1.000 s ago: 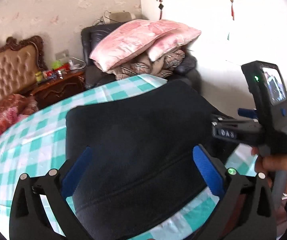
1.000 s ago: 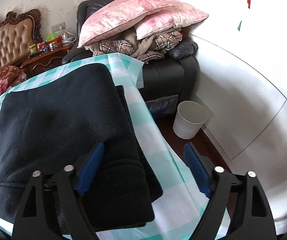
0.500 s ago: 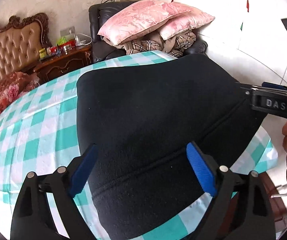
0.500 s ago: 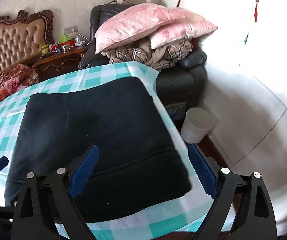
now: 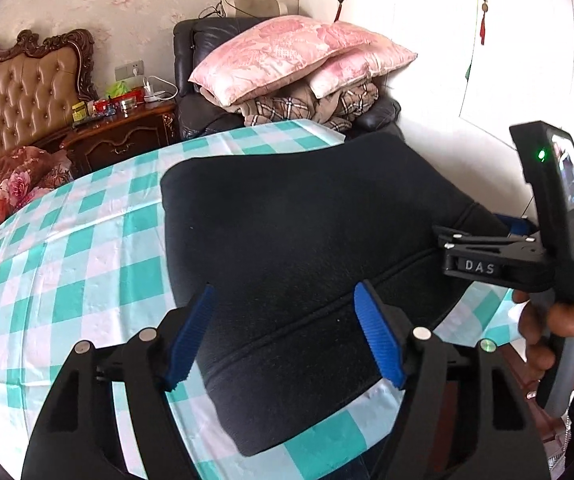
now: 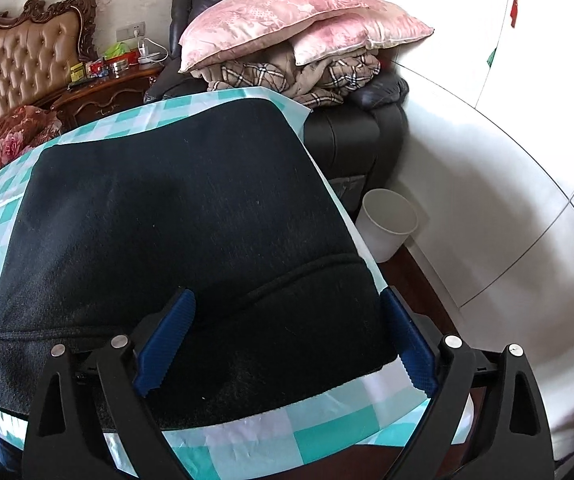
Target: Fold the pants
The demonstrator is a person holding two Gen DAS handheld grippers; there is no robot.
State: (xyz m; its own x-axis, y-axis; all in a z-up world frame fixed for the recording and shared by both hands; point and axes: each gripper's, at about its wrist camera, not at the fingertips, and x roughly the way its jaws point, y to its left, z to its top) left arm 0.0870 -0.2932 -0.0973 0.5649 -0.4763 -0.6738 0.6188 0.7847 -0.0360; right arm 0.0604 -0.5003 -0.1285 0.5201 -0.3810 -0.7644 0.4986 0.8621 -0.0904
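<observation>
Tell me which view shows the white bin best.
The right wrist view: the white bin stands fully visible on the floor beside the dark armchair. The left wrist view shows none of it; the black pants fill that side.

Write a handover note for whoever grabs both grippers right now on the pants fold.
Left gripper: open, nothing held; jaws have just been closing, hovering over the near hem of the pants.
Right gripper: open, nothing held, above the pants' near right corner.
Pants: folded into a compact dark rectangle, flat on the checked tablecloth, right edge close to the table's edge.
Done: the fold looks finished.
Left: probably only a final smoothing or withdrawing both grippers.
</observation>
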